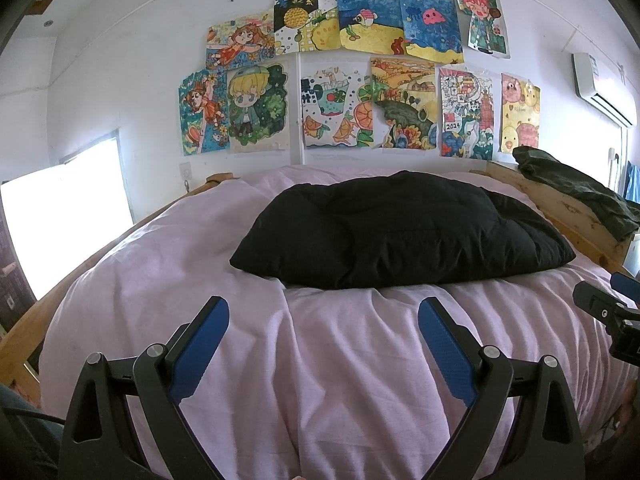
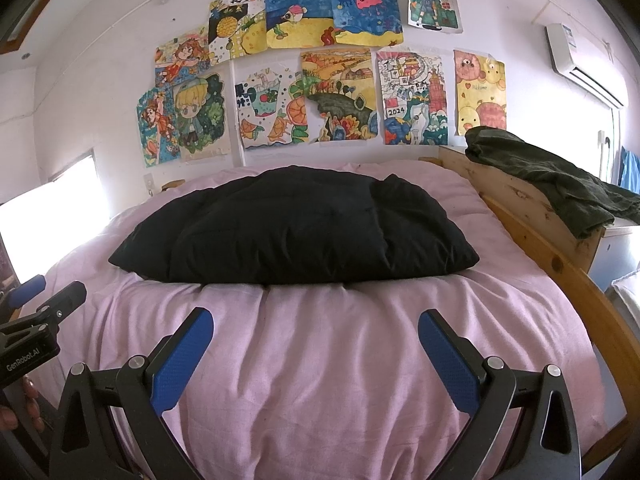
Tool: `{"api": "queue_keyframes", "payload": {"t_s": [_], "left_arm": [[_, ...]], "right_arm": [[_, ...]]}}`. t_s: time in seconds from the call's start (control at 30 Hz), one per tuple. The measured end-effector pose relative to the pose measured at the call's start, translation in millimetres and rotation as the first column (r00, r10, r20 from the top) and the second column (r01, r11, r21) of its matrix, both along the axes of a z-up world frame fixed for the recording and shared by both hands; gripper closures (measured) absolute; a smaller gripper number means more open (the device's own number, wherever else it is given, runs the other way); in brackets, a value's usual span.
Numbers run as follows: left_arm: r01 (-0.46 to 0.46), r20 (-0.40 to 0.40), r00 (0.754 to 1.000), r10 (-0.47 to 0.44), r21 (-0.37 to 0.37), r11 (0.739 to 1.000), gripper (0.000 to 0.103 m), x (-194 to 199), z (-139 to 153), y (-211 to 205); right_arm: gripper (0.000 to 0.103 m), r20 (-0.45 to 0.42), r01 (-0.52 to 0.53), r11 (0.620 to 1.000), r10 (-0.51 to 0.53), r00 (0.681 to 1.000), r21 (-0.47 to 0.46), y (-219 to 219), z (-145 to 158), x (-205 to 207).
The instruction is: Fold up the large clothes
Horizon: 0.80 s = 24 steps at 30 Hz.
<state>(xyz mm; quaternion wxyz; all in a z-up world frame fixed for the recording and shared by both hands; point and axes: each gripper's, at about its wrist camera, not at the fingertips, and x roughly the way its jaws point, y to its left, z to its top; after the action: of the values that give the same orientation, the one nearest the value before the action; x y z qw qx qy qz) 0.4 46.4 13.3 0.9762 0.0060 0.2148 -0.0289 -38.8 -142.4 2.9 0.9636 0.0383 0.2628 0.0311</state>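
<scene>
Left wrist view: the left tongs (image 1: 324,322) hang above the near part of the bed, blue pads (image 1: 202,346) spread wide apart, nothing between them. The black padded garment (image 1: 400,228) lies as a compact bundle on the pink bedcover (image 1: 320,360), across the middle of the bed, well beyond the tong tips. The right tongs (image 1: 612,300) enter at the right edge of this view; only part of them shows here. A dark green garment (image 1: 576,188) is draped over the wooden bed frame (image 1: 560,208) at the right. Coloured drawings (image 1: 344,76) cover the white wall behind the bed, and an air conditioner (image 1: 604,88) is mounted high at the right.

Right wrist view: the right tongs (image 2: 316,322) are likewise held over the near bedcover (image 2: 320,360), pads (image 2: 450,354) fully apart and empty. The black padded garment (image 2: 296,228) rests ahead of them, slightly left of centre, not touched by either tool. The left tongs (image 2: 44,294) appear at the left edge, with fingertips of a hand (image 2: 30,400) visible on the tool body below. The dark green garment (image 2: 552,176) lies on the bed frame (image 2: 532,216) to the right.
</scene>
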Motion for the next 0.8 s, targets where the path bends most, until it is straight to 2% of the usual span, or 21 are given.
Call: {"api": "queue_keyframes", "payload": {"t_s": [0.8], "left_arm": [[0.006,-0.006,1.000,-0.006,-0.003,1.000,0.010,-0.1,1.4,3.4]], "right_arm": [[0.000,-0.004,0.000,1.000,0.000,1.000,0.002,-0.5,0.4,0.4]]}}
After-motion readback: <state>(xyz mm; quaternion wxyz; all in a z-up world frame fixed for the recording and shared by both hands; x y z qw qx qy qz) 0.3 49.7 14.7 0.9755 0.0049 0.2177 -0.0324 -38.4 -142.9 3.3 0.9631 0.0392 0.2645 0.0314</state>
